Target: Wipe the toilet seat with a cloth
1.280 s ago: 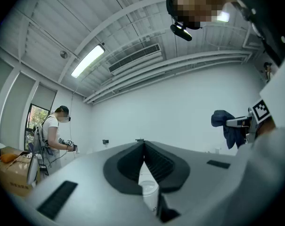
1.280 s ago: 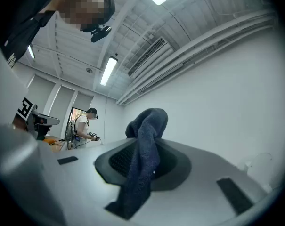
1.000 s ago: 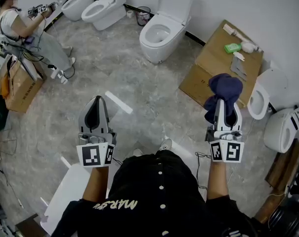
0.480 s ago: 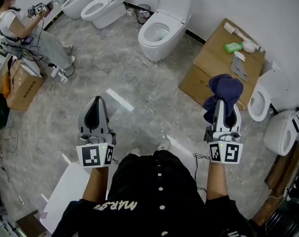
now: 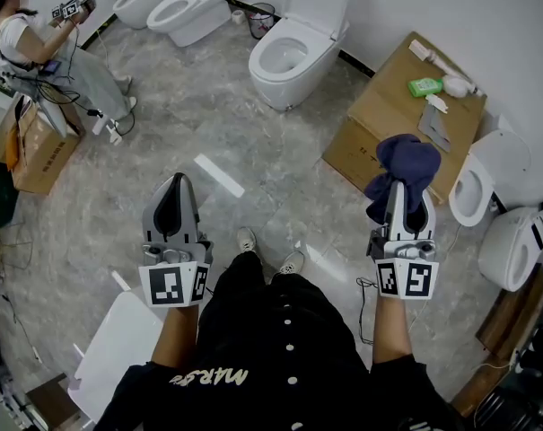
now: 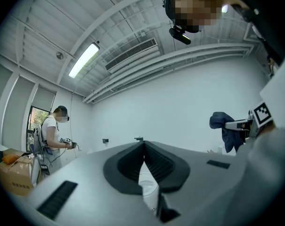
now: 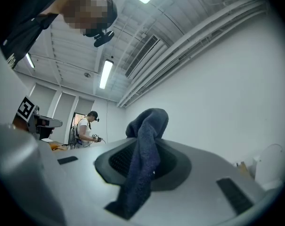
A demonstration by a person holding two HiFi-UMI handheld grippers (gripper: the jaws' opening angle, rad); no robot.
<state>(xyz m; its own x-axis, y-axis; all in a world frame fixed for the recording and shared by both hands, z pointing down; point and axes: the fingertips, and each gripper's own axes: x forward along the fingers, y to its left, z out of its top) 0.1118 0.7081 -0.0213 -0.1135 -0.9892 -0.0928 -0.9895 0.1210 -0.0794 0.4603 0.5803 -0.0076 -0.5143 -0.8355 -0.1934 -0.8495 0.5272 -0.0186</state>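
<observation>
A white toilet [image 5: 289, 57] with its lid raised stands ahead against the far wall, its seat ring uncovered. My right gripper [image 5: 406, 187] is shut on a dark blue cloth [image 5: 404, 171], which bunches over the jaw tips and hangs down one side; the same cloth [image 7: 143, 159] drapes between the jaws in the right gripper view. My left gripper [image 5: 174, 196] is held level at the left, shut with nothing in it; through a thin slit between its jaws a bit of the toilet [image 6: 147, 187] shows. Both grippers are well short of the toilet.
A flat cardboard box [image 5: 406, 115] with a green item and small white things lies right of the toilet. More toilets [image 5: 177, 7] stand at the far left and others [image 5: 509, 232] at the right. A person [image 5: 47, 52] stands far left beside a carton [image 5: 33, 151].
The view has shifted forward a little; my feet now show on the floor between the grippers. Both grippers keep their pose, the cloth still held.
</observation>
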